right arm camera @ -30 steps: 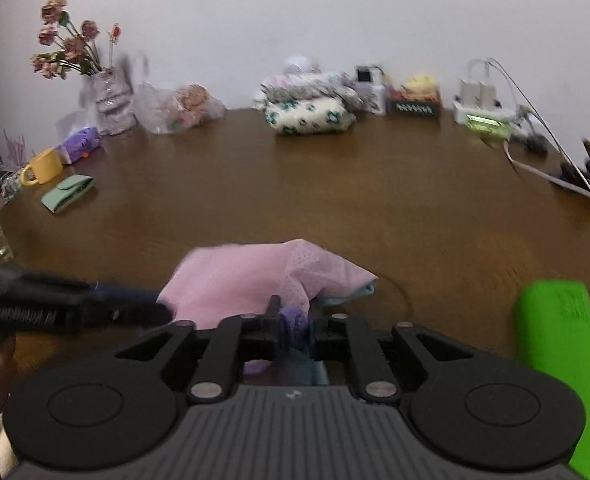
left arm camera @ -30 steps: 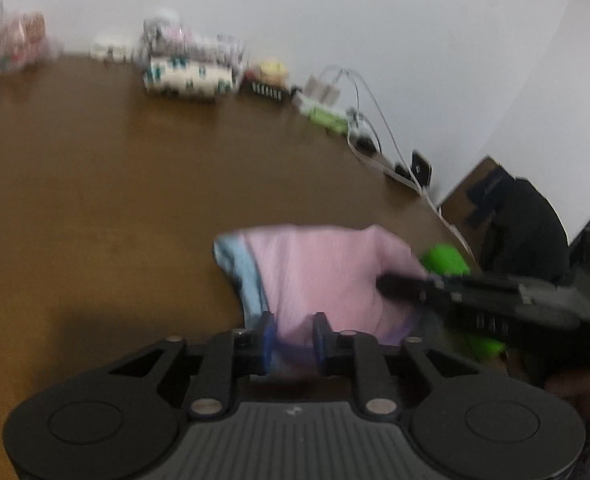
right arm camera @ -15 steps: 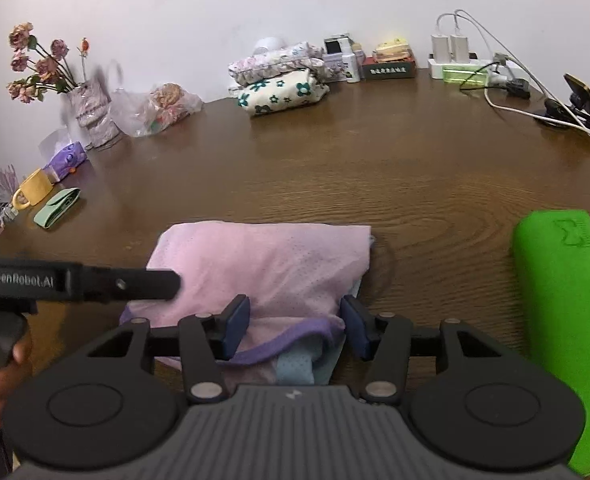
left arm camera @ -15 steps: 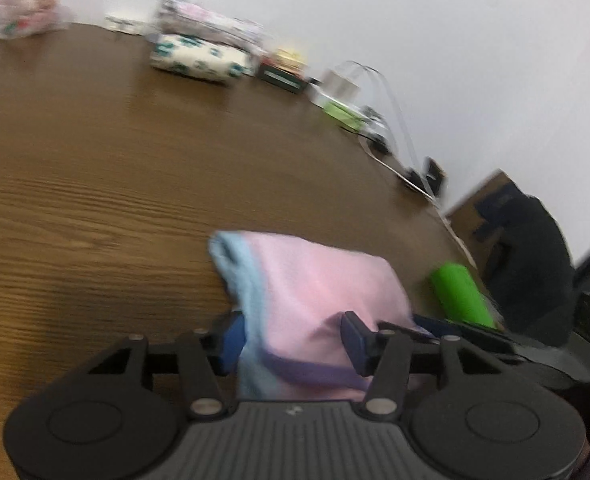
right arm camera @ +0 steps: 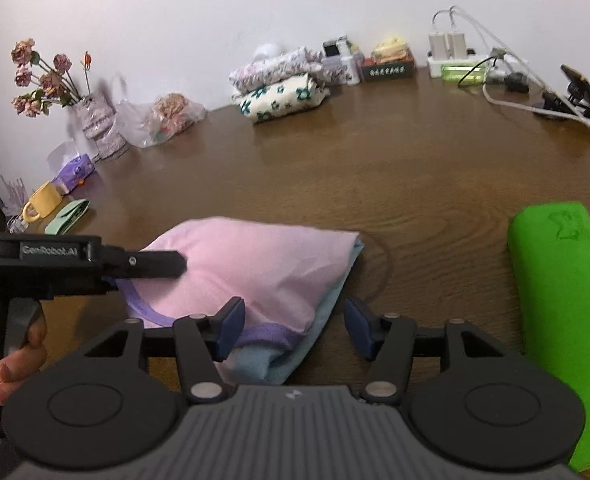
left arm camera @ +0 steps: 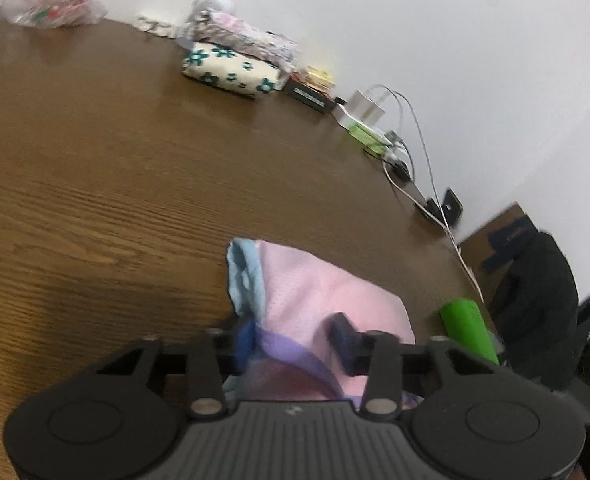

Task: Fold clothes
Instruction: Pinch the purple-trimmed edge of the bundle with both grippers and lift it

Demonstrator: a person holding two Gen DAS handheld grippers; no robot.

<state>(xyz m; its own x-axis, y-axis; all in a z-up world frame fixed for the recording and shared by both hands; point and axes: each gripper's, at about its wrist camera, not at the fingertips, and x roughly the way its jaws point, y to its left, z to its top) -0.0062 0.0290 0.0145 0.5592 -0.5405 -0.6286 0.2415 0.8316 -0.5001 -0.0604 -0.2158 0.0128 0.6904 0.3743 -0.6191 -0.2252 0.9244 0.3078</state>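
Brown wooden tabletop [right arm camera: 415,184] carries the folded pink garment [right arm camera: 255,264] at its near edge, left of a green roll [right arm camera: 555,280]. Thin, limp mesh with purple trim and a blue layer beneath; it should slide and sag, so pinch through all layers at a near corner. Right tool [right arm camera: 291,330] and left tool [left arm camera: 295,340] have just been opening, both clear of the cloth between their jaws.
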